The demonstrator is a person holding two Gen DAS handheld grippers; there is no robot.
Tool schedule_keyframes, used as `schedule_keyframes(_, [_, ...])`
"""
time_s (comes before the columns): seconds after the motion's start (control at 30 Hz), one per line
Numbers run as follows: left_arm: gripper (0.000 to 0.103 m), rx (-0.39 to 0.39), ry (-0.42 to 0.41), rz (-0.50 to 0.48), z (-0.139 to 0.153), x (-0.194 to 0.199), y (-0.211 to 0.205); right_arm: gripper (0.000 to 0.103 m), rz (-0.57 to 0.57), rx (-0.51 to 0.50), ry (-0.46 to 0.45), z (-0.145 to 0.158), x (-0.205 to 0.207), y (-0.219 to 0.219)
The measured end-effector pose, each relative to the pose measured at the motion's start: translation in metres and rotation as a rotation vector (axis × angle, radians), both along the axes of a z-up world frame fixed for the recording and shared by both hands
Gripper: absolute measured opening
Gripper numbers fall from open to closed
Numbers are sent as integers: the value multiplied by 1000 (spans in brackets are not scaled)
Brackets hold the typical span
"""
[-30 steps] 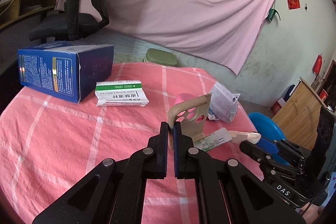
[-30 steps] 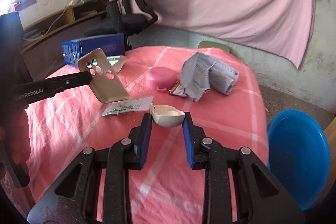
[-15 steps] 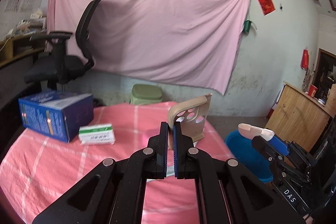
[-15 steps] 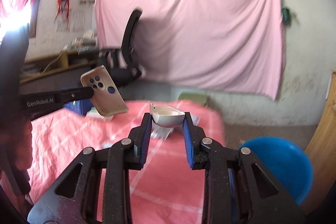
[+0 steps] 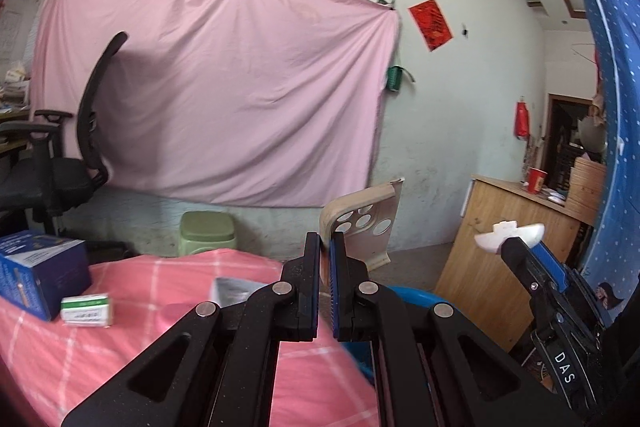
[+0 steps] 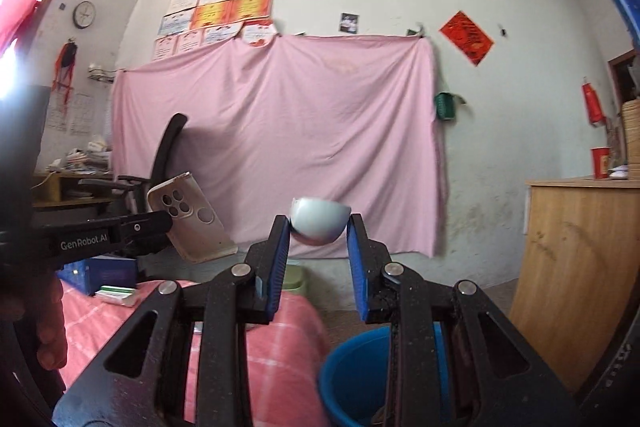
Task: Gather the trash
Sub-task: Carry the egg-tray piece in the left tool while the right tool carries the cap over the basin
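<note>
My left gripper [image 5: 325, 241] is shut on a beige phone case [image 5: 366, 227] with round camera holes, held upright in the air past the table's far edge. The same case [image 6: 190, 217] shows at the left of the right wrist view, pinched by the left gripper [image 6: 166, 223]. My right gripper [image 6: 318, 227] is shut on a small white half-shell cap [image 6: 318, 221], also seen from the side [image 5: 510, 233]. Both point about level. A blue bin [image 6: 356, 375] stands on the floor below the right gripper, beside the pink checked table [image 5: 168, 327].
On the table lie a dark blue box [image 5: 38, 273], a small green-and-white carton [image 5: 86, 309] and a silver packet [image 5: 232, 291]. A green stool [image 5: 206, 233], a black office chair [image 5: 60, 167] and a wooden cabinet [image 6: 580, 255] stand around it. A hand [image 6: 48, 323] shows at the left.
Both grippers rose and swung right off the table toward the blue bin, tilting up to level, each still holding its piece. The table's items slid down and left in view.
</note>
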State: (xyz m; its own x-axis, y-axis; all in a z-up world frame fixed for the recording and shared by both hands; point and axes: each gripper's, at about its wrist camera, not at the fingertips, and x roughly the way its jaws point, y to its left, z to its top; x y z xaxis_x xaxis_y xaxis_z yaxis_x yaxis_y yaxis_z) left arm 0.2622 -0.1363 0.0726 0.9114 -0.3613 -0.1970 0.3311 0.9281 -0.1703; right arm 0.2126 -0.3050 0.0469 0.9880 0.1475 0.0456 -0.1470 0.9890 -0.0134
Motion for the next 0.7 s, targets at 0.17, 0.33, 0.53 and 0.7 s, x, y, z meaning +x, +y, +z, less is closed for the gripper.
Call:
schedule_keyframes(0.17, [3, 18, 23, -67, -6, 18, -48, 50, -82, 30, 50, -9, 12, -26])
schedule_keyframes(0.33, [3, 24, 110, -103, -24, 53, -90, 50, -139, 102, 171, -34, 53, -71])
schedule_keyframes(0.53, [3, 48, 214, -137, -51, 90, -121, 50, -172, 169, 287, -60, 79, -111])
schedule_keyframes(0.7, [3, 68, 309, -168, -75, 113, -146, 50, -174, 197, 382, -79, 92, -125])
